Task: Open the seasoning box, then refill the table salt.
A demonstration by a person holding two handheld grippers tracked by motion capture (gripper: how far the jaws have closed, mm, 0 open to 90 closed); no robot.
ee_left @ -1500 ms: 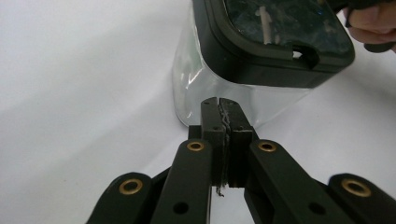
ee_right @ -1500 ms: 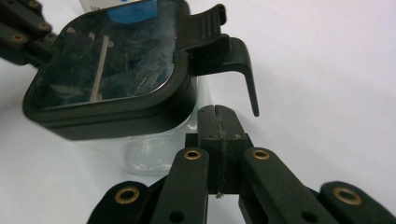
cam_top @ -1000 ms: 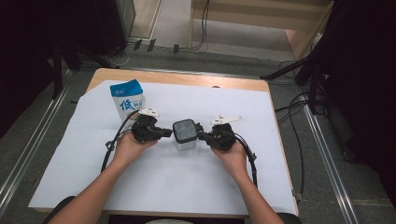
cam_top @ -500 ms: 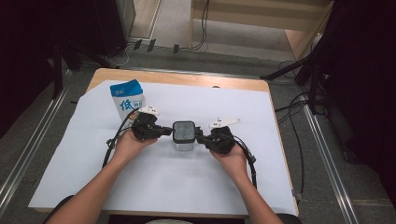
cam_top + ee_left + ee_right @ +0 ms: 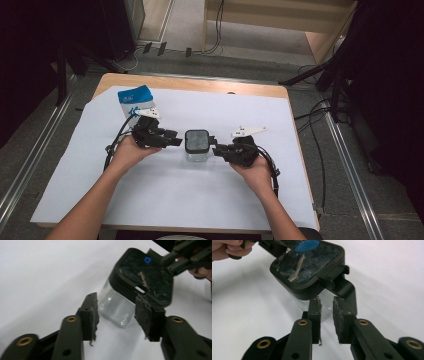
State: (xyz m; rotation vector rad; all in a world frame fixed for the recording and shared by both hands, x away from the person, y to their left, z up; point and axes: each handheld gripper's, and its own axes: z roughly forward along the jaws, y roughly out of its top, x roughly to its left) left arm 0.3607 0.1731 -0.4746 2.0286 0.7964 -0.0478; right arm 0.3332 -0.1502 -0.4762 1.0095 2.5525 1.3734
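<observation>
Both claws' jaws just opening, clear of jar (image 5: 197,145).

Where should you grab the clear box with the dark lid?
Probably the clear container is best gripped low on its see-through walls, from the side, level with the table. The dark lid overhangs the walls and has a latch tab, so squeezing there might pop it open; the flat sides below look steadier.

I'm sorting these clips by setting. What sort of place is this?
Probably a lab or recording workshop: a wooden table under white paper, cables on a bare floor, dark stands around it.
</observation>
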